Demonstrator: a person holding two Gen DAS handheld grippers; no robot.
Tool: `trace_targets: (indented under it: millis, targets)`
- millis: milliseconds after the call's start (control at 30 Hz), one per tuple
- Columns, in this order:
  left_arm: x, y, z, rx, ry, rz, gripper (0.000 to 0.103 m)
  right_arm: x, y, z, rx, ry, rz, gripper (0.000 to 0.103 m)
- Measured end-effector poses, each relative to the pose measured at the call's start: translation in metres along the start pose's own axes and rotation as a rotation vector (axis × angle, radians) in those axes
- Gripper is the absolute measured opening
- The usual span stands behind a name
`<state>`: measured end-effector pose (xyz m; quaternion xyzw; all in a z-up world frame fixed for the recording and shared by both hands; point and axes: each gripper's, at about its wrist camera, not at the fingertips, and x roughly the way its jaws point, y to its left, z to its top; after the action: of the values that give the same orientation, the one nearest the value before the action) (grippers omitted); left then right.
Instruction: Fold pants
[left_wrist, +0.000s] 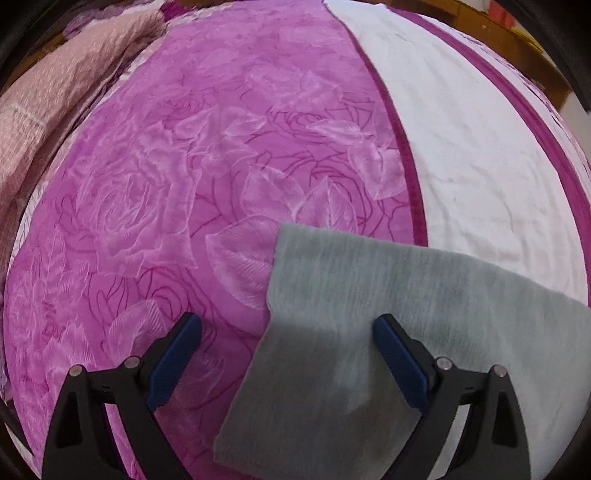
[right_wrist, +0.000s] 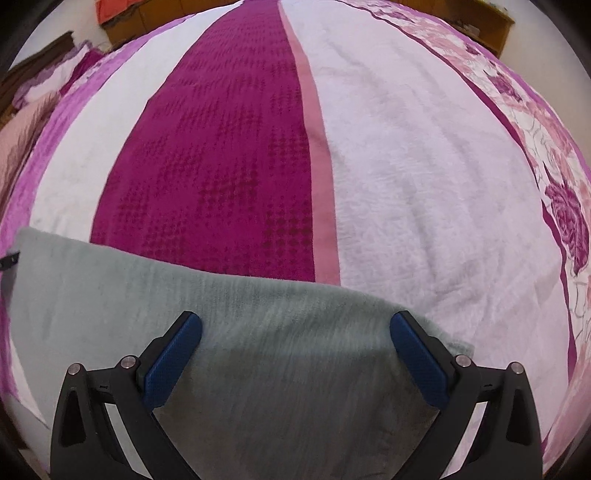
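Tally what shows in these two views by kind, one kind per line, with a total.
Grey pants: 1
Grippers, both with jaws open: 2, left gripper and right gripper
Bed blanket with purple, white and magenta bands: 1
Pink patterned quilt at the bed's edge: 1
Total: 5

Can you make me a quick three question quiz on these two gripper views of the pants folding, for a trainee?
1. True or false: the left gripper is clamped shut on the grey pants.
2. In the right wrist view, which blanket stripe does the pants' far edge cross? A) dark magenta B) green C) black
3. Fill in: both of the right gripper's blue pads are over the ____.

Key: 1 false, both grippers are open. 2 A. 3 pants.
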<state>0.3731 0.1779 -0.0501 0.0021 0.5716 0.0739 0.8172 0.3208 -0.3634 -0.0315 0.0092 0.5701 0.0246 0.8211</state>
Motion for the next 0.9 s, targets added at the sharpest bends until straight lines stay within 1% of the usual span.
trace_targets:
  millis: [100, 200, 267, 300, 333, 367, 400, 433, 467, 500, 533, 567, 633, 700, 800, 900]
  targets:
    - [0.003, -0.001, -0.002, -0.013, -0.004, -0.006, 0.1, 0.004, 0.0, 0.0, -0.022, -0.009, 0.004, 0.099]
    - [0.007, 0.001, -0.002, -0.043, 0.012, -0.025, 0.1, 0.006, -0.002, 0.001, -0.027, -0.016, 0.022, 0.099]
    - [0.005, -0.002, 0.0, -0.039, 0.022, -0.018, 0.098, 0.006, -0.002, 0.0, -0.037, -0.03, 0.019, 0.099]
    - [0.004, -0.002, 0.002, -0.035, 0.02, -0.018, 0.093, 0.005, -0.001, -0.001, -0.039, -0.047, 0.013, 0.099]
    - [0.0, -0.004, 0.002, -0.028, 0.01, -0.02, 0.081, 0.005, -0.001, -0.002, -0.037, -0.063, 0.011, 0.096]
    - [-0.004, -0.006, 0.002, -0.018, 0.002, -0.031, 0.076, 0.002, 0.0, -0.006, -0.035, -0.083, 0.003, 0.089]
    - [-0.01, -0.011, 0.002, -0.004, -0.014, -0.023, 0.061, -0.003, 0.003, -0.009, -0.04, -0.103, -0.005, 0.082]
    - [-0.012, -0.012, 0.002, 0.004, -0.022, -0.022, 0.041, -0.008, 0.005, -0.014, -0.046, -0.118, -0.007, 0.065]
    - [-0.016, -0.015, 0.001, 0.014, -0.029, -0.029, 0.031, -0.013, 0.01, -0.018, -0.058, -0.132, -0.012, 0.046]
    - [-0.019, -0.018, 0.001, 0.017, -0.03, -0.045, 0.012, -0.018, 0.015, -0.021, -0.073, -0.139, -0.027, 0.038]
    - [-0.021, -0.02, 0.0, 0.012, -0.029, -0.059, 0.009, -0.022, 0.016, -0.024, -0.082, -0.139, -0.031, 0.022]
    - [-0.024, -0.022, -0.001, 0.009, -0.029, -0.055, 0.008, -0.025, 0.016, -0.025, -0.083, -0.138, -0.026, 0.011]
    - [-0.031, -0.024, -0.003, 0.008, -0.041, -0.054, 0.006, -0.034, 0.012, -0.026, -0.065, -0.138, 0.001, 0.004]
    - [-0.043, -0.022, -0.008, 0.0, -0.059, -0.072, 0.006, -0.046, 0.003, -0.028, -0.022, -0.151, 0.059, 0.001]
    - [-0.067, -0.015, -0.017, -0.004, -0.105, -0.093, 0.006, -0.06, -0.006, -0.029, 0.024, -0.169, 0.133, 0.0]
    - [-0.095, -0.011, -0.028, 0.0, -0.158, -0.102, 0.006, -0.079, -0.004, -0.033, 0.026, -0.2, 0.161, 0.0]
